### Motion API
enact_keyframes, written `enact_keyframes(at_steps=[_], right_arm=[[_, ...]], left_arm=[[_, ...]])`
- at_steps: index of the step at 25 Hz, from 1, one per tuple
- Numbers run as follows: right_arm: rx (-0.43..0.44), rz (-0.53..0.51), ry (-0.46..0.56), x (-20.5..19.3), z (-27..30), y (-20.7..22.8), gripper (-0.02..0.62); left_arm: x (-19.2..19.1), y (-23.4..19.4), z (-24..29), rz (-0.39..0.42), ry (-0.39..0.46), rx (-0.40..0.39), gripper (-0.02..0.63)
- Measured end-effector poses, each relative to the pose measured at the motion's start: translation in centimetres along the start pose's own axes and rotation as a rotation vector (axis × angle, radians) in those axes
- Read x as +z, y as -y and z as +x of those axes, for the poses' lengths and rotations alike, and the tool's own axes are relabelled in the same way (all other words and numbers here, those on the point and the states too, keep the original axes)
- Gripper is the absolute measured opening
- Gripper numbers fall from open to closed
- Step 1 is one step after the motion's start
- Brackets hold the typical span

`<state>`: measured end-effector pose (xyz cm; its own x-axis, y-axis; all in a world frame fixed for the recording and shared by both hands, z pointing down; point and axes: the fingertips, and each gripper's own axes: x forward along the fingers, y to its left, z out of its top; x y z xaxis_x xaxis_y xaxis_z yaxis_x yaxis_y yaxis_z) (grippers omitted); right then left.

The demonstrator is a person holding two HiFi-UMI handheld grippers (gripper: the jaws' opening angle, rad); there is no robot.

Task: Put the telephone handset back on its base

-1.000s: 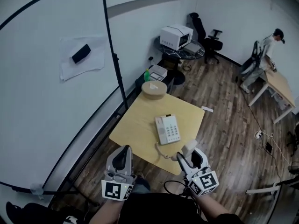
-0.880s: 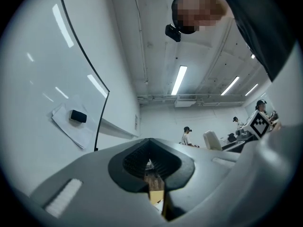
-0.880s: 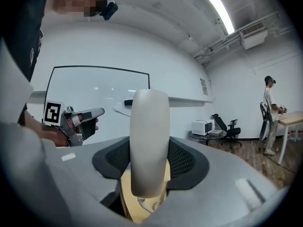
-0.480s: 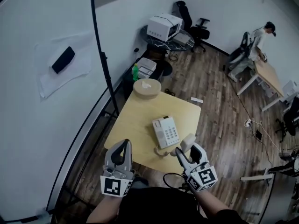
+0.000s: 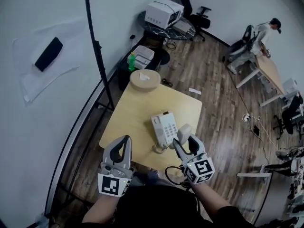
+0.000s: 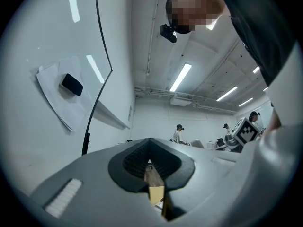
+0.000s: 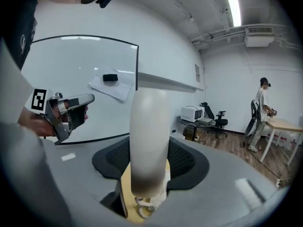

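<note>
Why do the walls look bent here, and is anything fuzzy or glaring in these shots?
Head view: the wide lens bows the whiteboard edge and darkens the corners. Right gripper view: the handset, close to the lens, looks soft while the room behind is sharper, and a ceiling light blows out white. Left gripper view: reflected streaks glare on the whiteboard.

Handset [image 7: 149,141]: smooth cream plastic, faint sheen. Phone base [image 5: 164,128]: white plastic, matt. Coiled cord [image 5: 158,149]: pale plastic. Table [image 5: 133,109]: light wood top, matt, even. Floor [image 5: 218,99]: dark wood planks, streaky grain. Right gripper [image 7: 150,148]: fingers [image 7: 236,174] grey matt plastic, inner pads [image 7: 187,162] black, ribbed.
</note>
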<state>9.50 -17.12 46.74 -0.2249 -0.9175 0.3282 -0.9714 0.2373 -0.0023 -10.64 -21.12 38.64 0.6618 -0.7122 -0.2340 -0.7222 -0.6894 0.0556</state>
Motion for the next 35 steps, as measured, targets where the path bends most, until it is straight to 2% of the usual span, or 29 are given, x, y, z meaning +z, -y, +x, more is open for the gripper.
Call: enact_keyframes(at_steps=[10, 14, 21, 27, 35], right_arm=[[0.021, 0.001, -0.185, -5.6, 6.4, 3.6, 0.232], [0.024, 0.031, -0.269, -9.0, 9.6, 4.8, 0.231], [0.017, 0.050, -0.414, -15.3, 14.3, 5.8, 0.230], [0.012, 0.032, -0.480, -18.3, 16.7, 6.1, 0.230], [0.015, 0.059, -0.525, -20.0, 18.5, 5.9, 0.230]], left_arm=[[-2.2, 0.6, 0.7, -0.007, -0.051, 0.062, 0.000], [-4.1, 1.1, 0.2, -0.010, -0.127, 0.064, 0.000], [-5.8, 0.7, -0.7, -0.031, -0.149, 0.100, 0.000], [-7.0, 0.3, -0.8, -0.033, -0.173, 0.103, 0.000], [-8.1, 0.1, -0.2, -0.046, -0.175, 0.104, 0.000]])
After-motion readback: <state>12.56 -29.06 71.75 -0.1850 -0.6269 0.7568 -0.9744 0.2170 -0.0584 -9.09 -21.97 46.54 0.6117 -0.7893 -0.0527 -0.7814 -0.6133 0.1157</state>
